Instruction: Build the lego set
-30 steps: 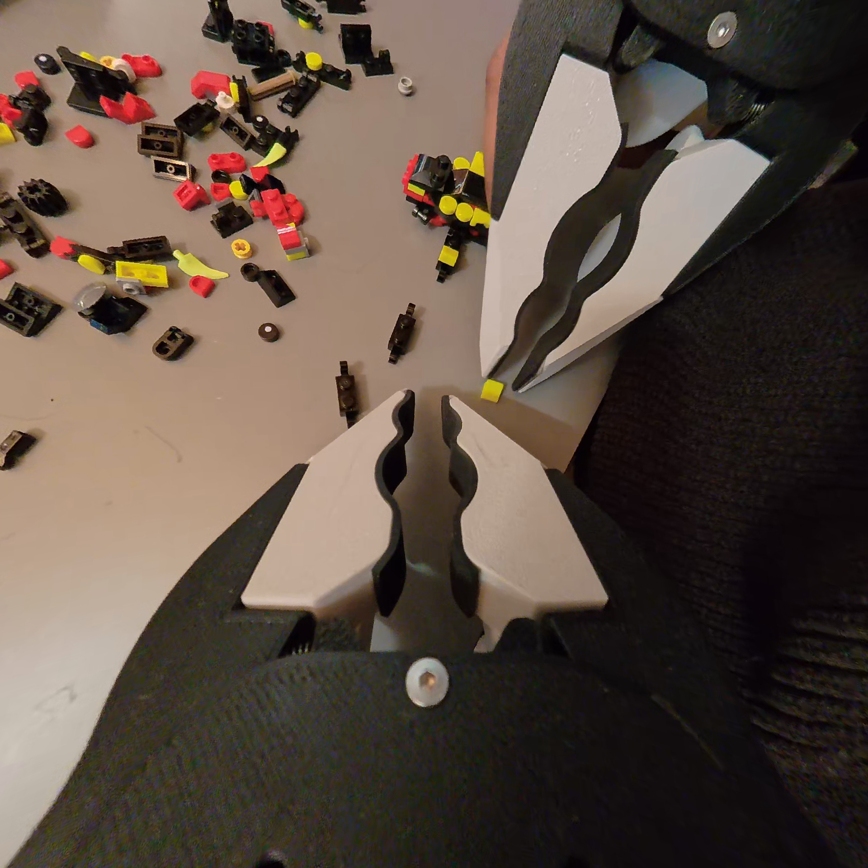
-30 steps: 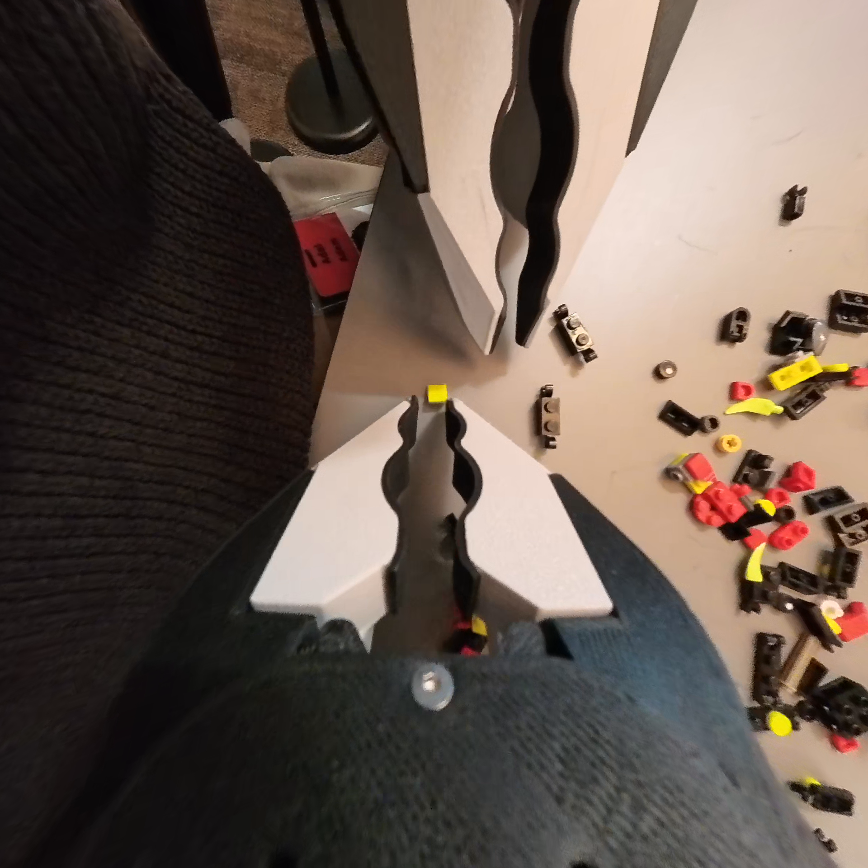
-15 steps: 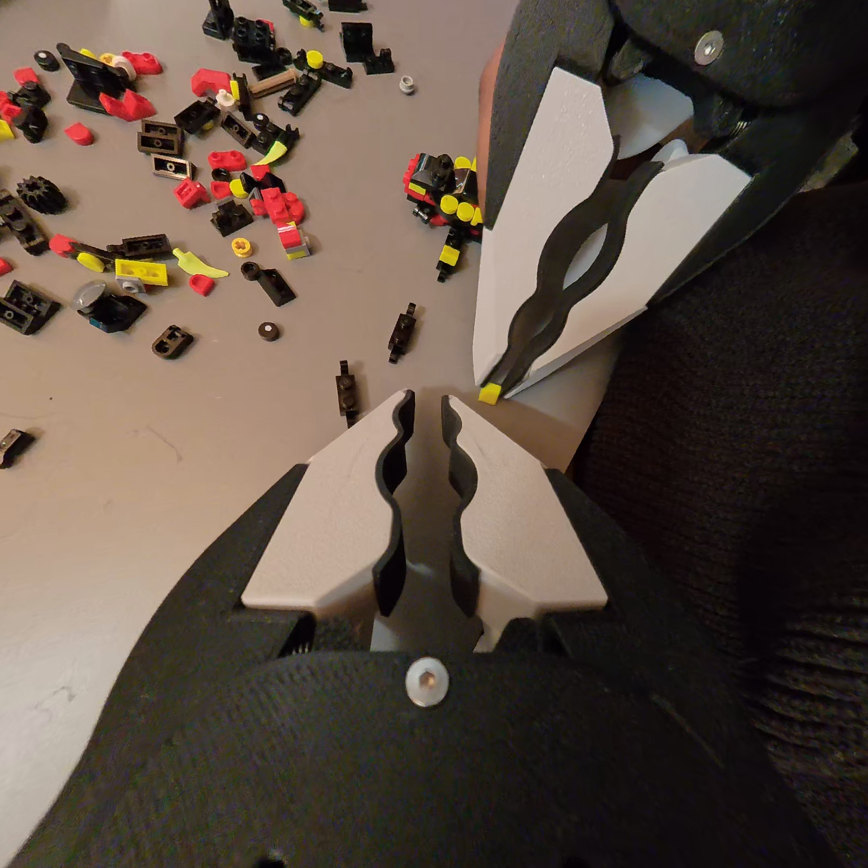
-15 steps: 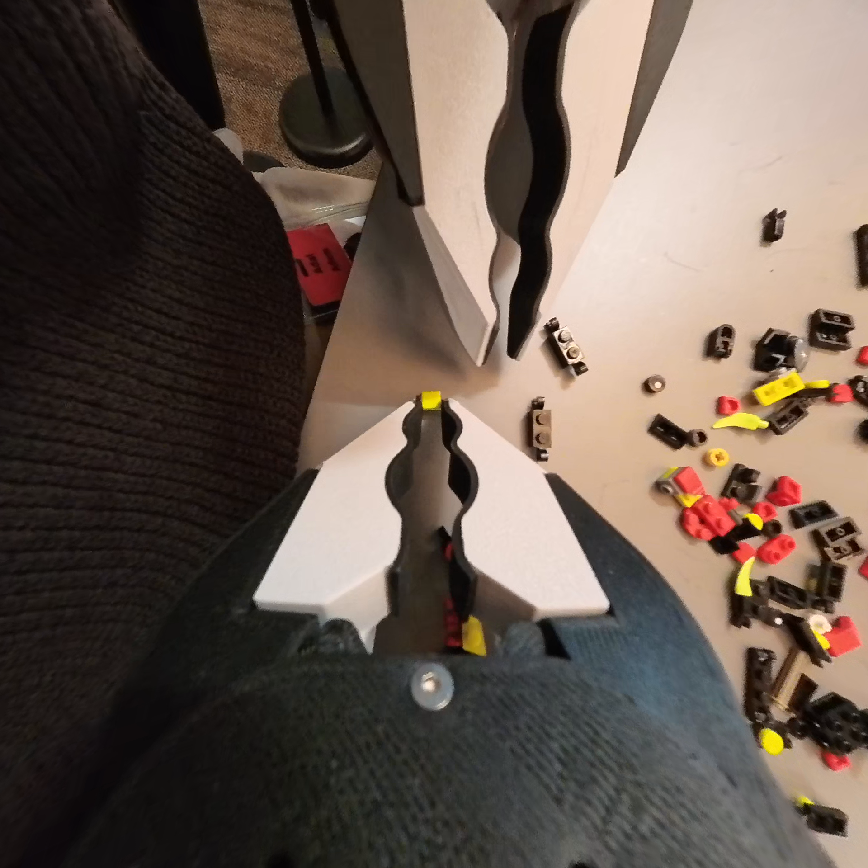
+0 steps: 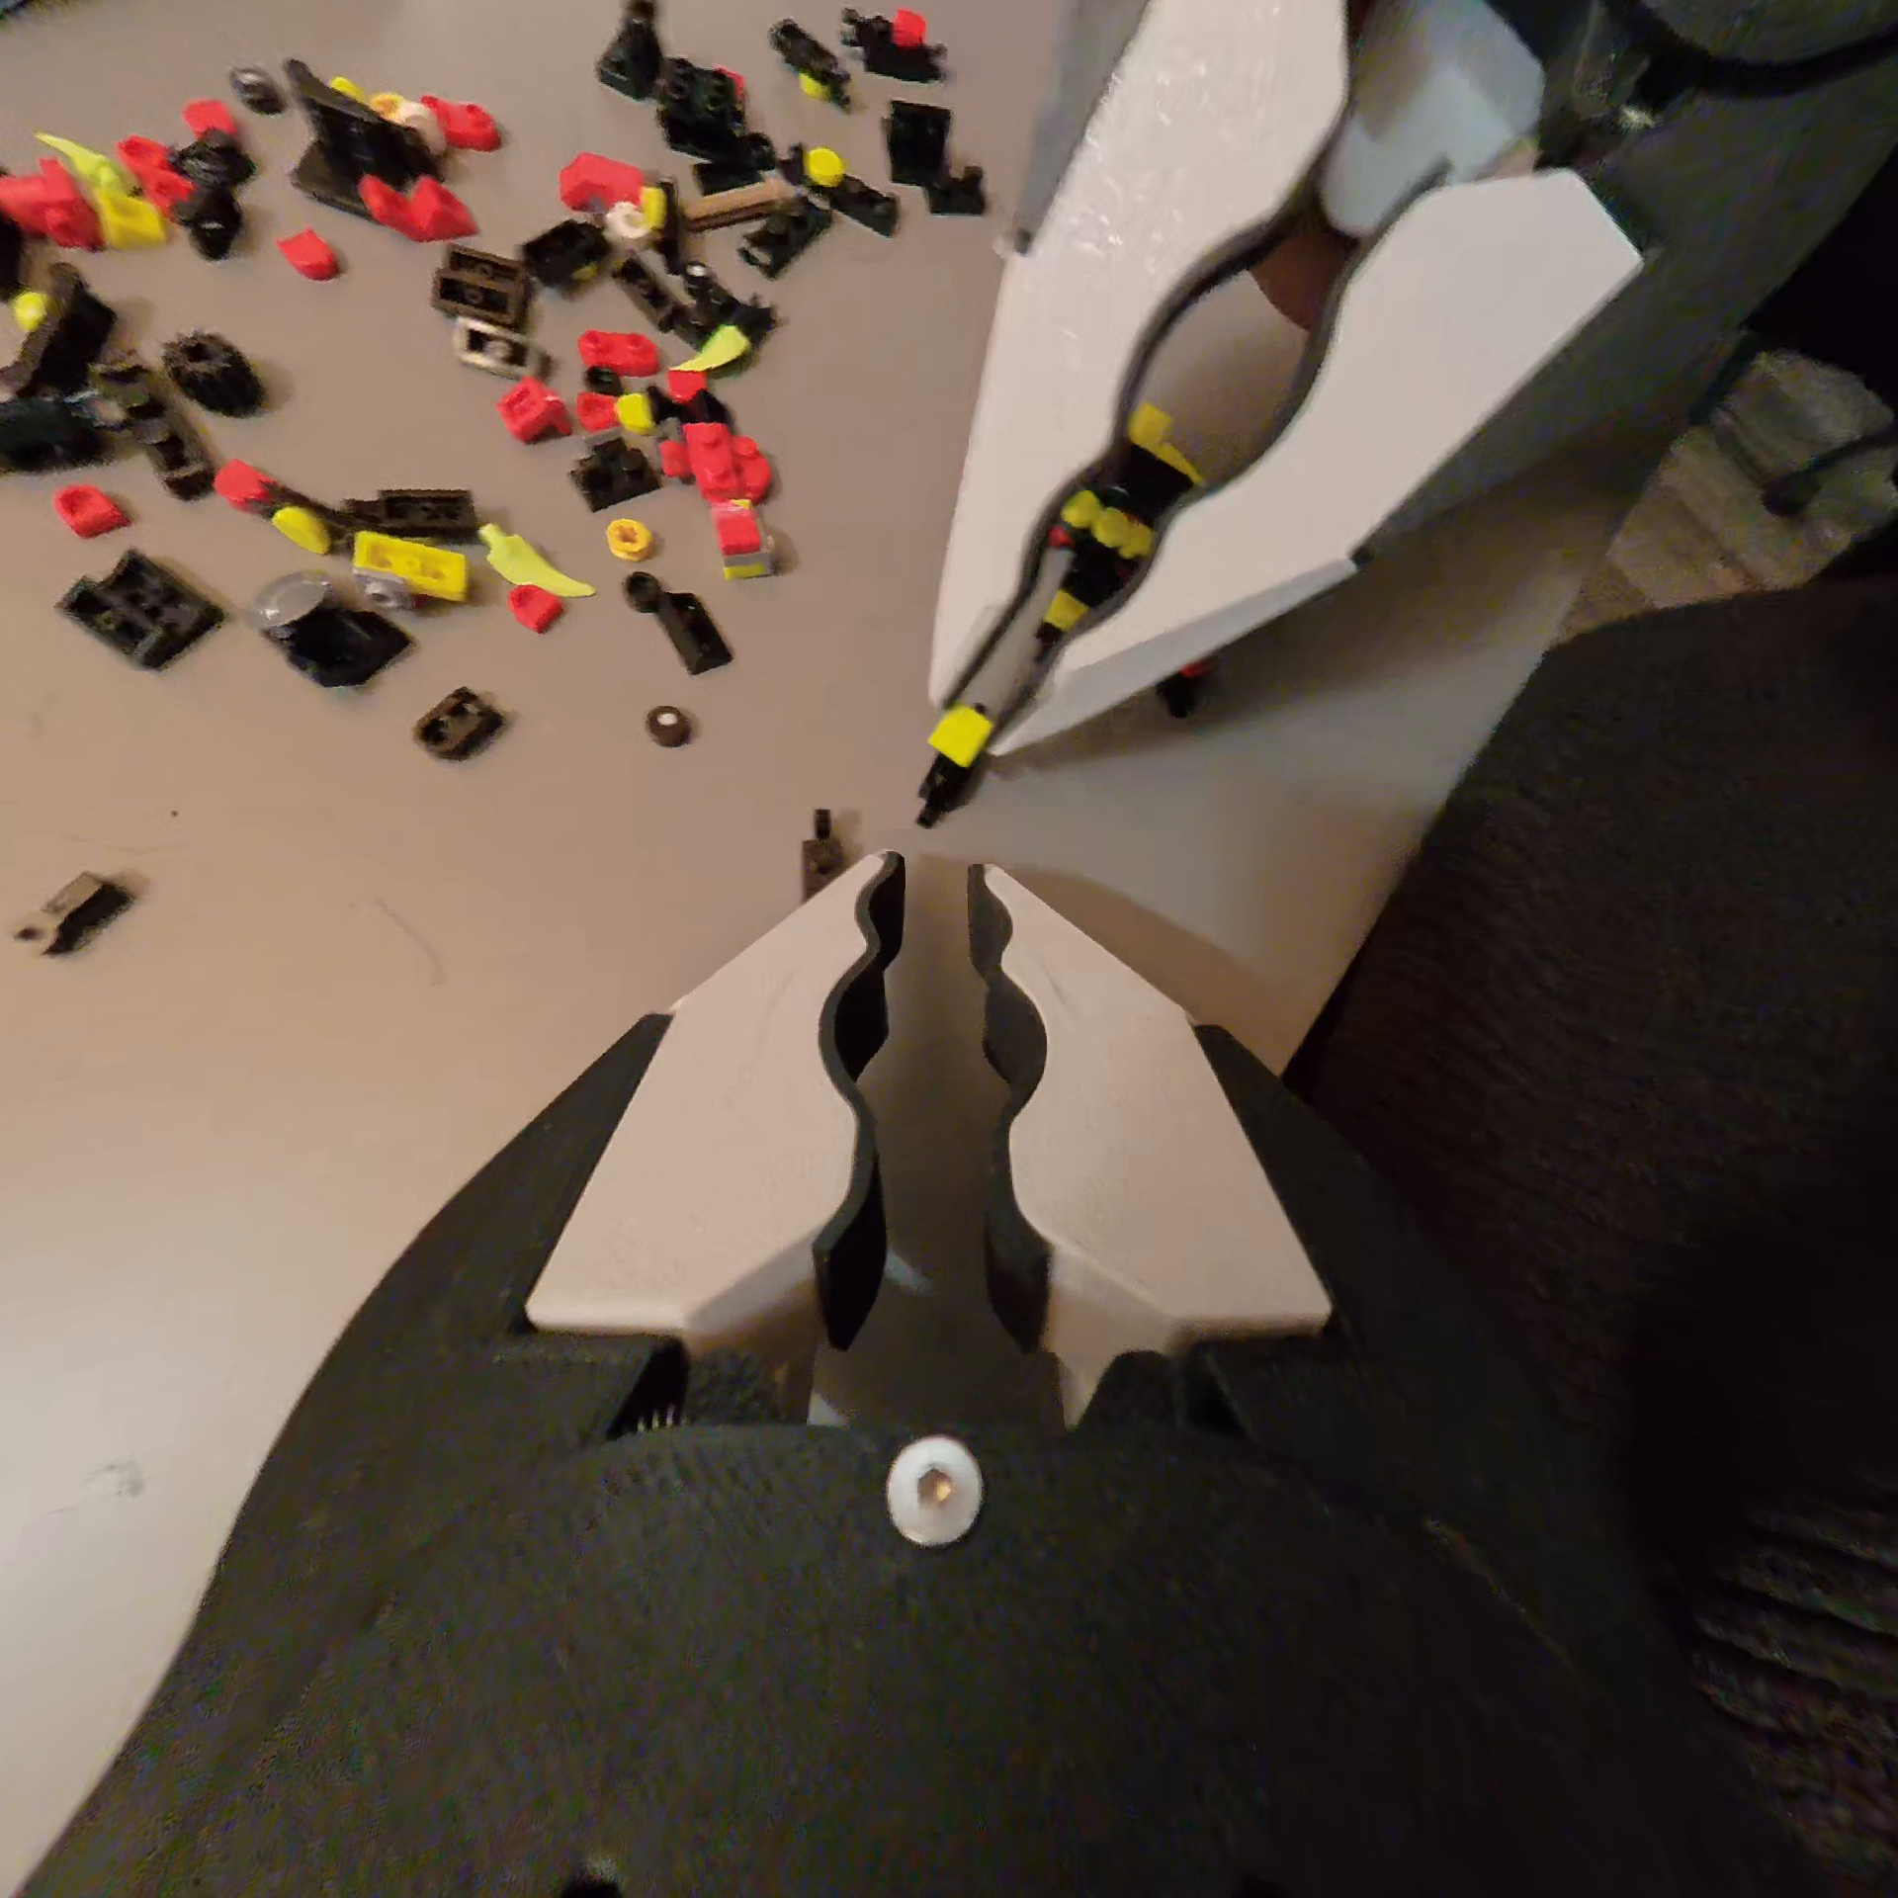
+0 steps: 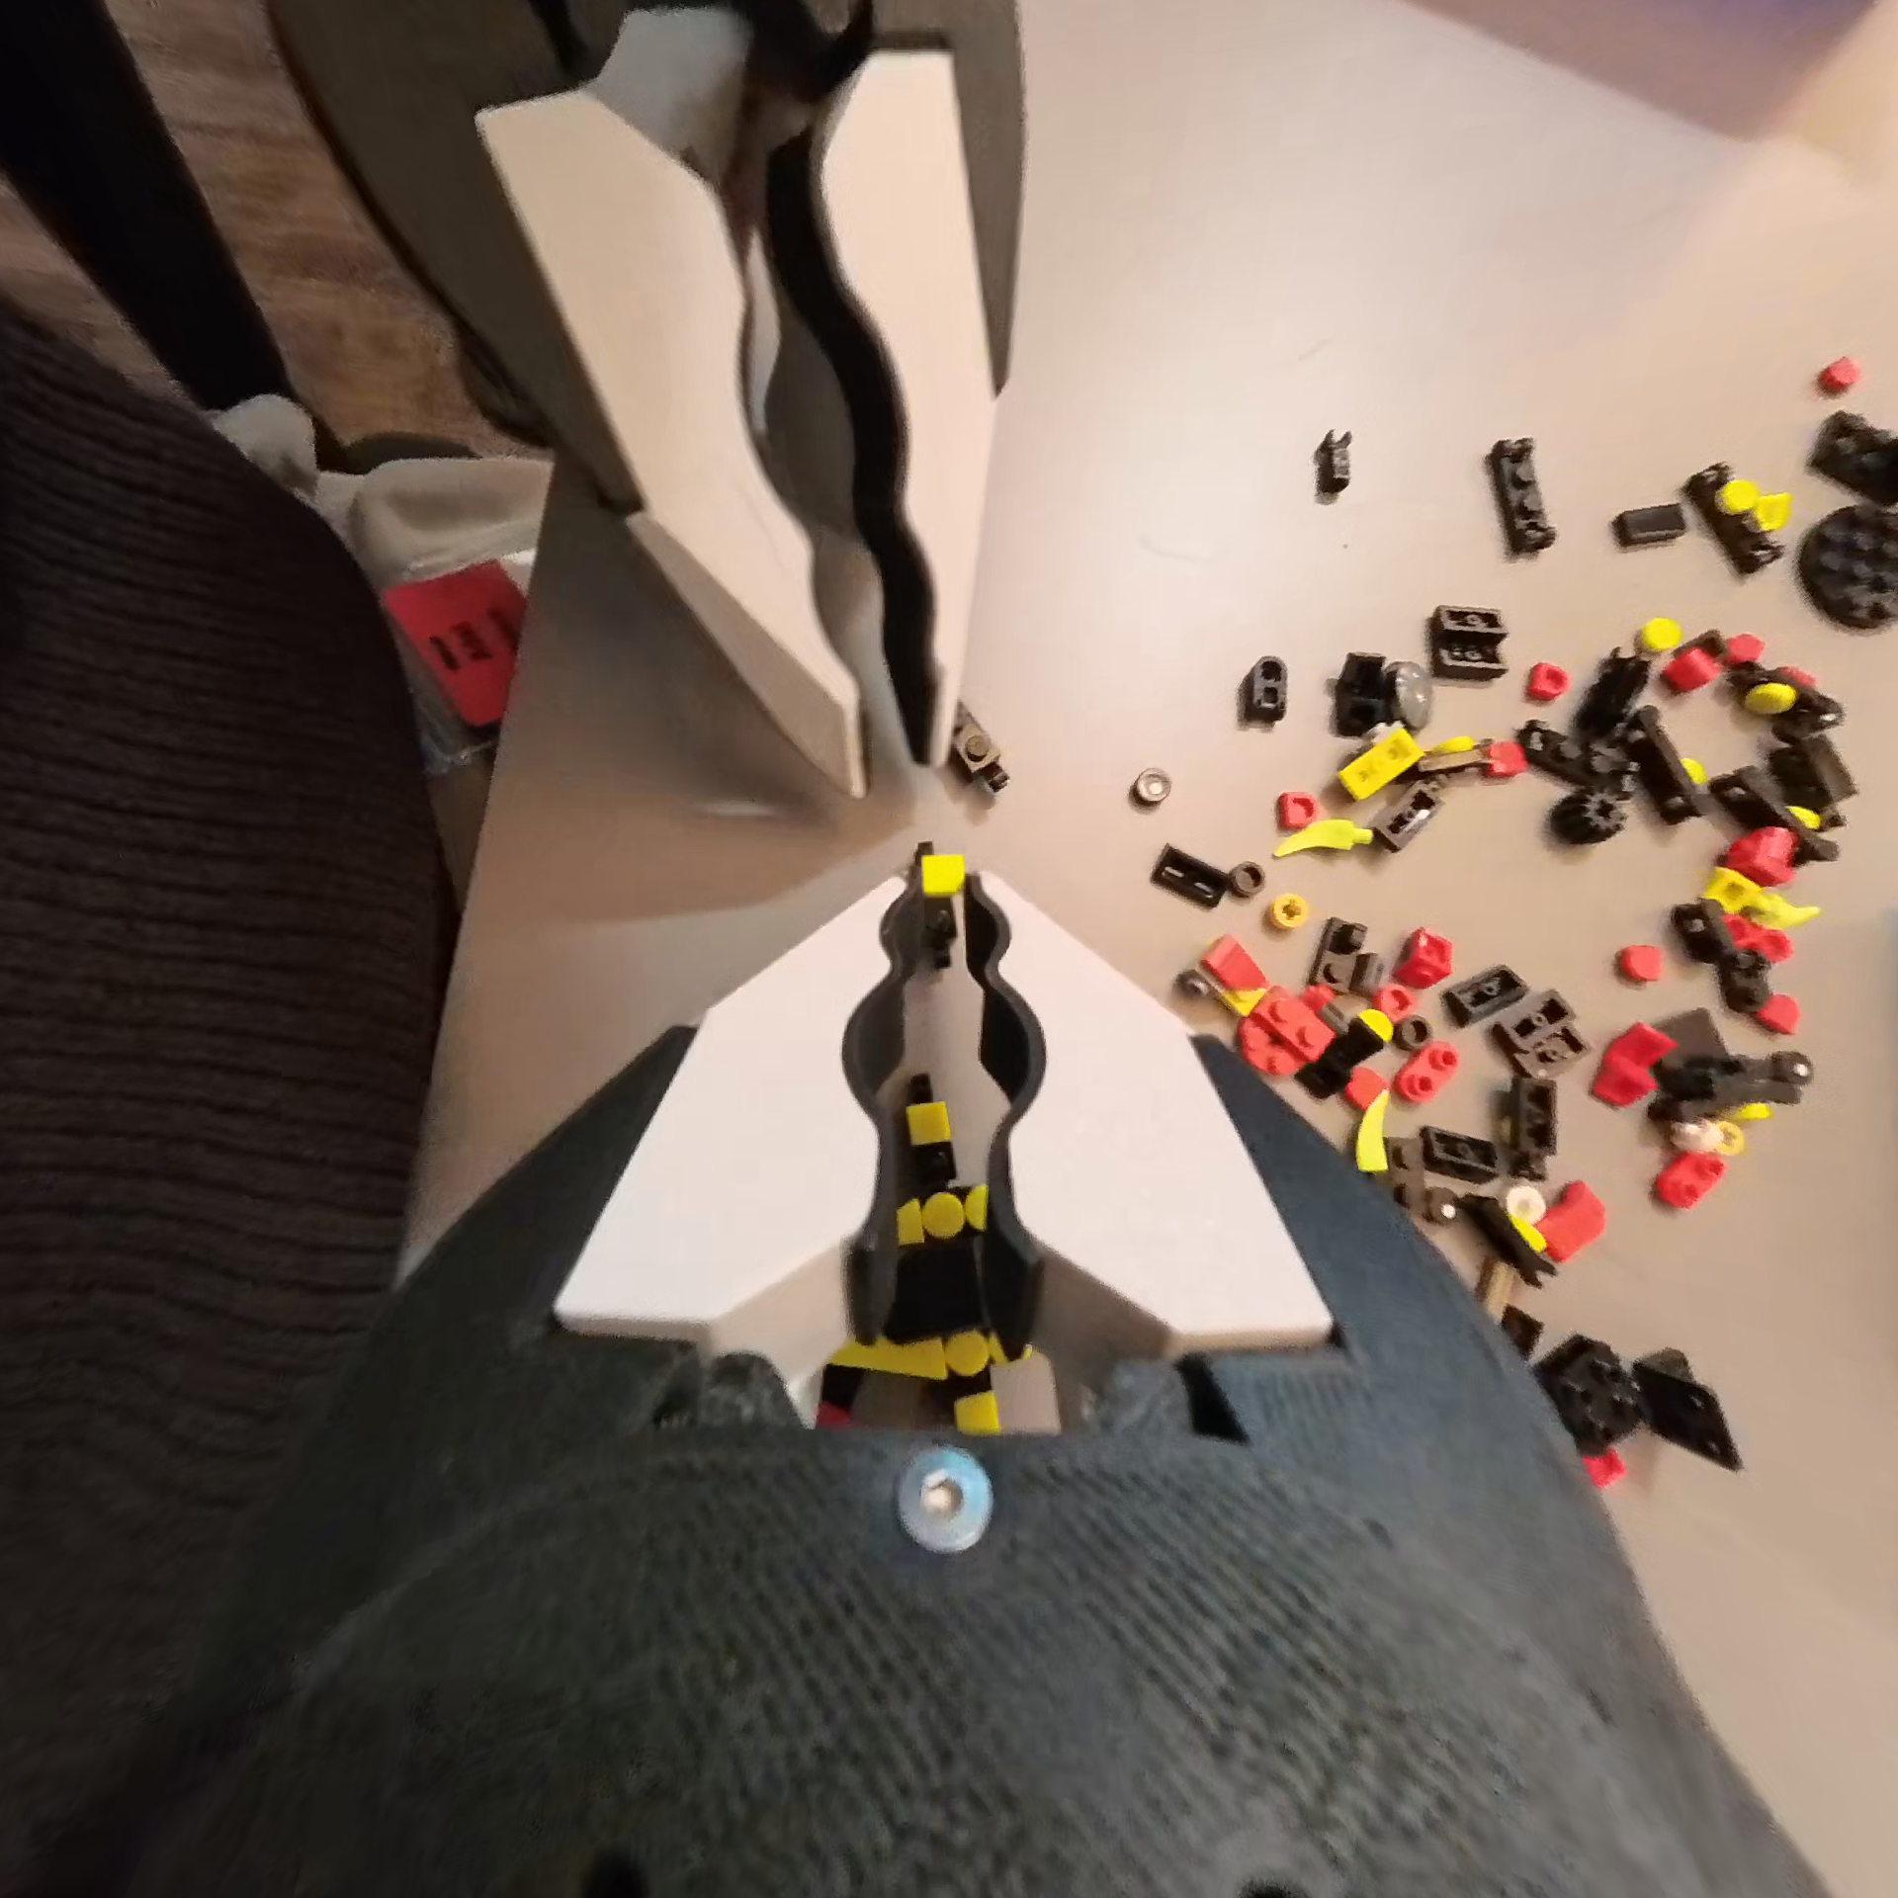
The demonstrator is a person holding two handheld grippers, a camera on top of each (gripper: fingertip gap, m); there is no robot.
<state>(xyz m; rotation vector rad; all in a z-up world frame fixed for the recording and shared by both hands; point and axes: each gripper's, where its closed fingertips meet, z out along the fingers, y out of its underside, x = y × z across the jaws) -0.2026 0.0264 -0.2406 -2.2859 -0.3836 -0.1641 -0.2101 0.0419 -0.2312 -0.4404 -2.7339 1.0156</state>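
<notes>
1. Scattered over the grey desk [image 5: 308, 1027], left of the small yellow tile: a spread of loose red, black and yellow bricks [image 5: 534, 411], lying flat and mostly apart from one another.
2. Nearer the small yellow tile, on the same side: a round dark stud [image 5: 669, 725] and a black clip piece [image 5: 822, 859], the latter just beside the tip of the left tongs.
3. Below the small yellow tile: left tongs [image 5: 935, 873], fingers apart with a narrow gap, nothing between them, tips close to the tile but not touching.
4. Small yellow tile [image 5: 959, 735] itself: pinched at the very tips of the right tongs [image 6: 942, 881], raised off the desk, with a black piece [image 5: 942, 791] showing directly under it.
5. Right of the small yellow tile: right tongs clamped on that tile; through the wavy gap between the fingers, a black-and-yellow partly built model [image 6: 940, 1232] lying on the desk beneath.
6. Farthest right of the small yellow tile: a dark knitted sleeve [image 5: 1643, 1027] past the desk edge.
</notes>
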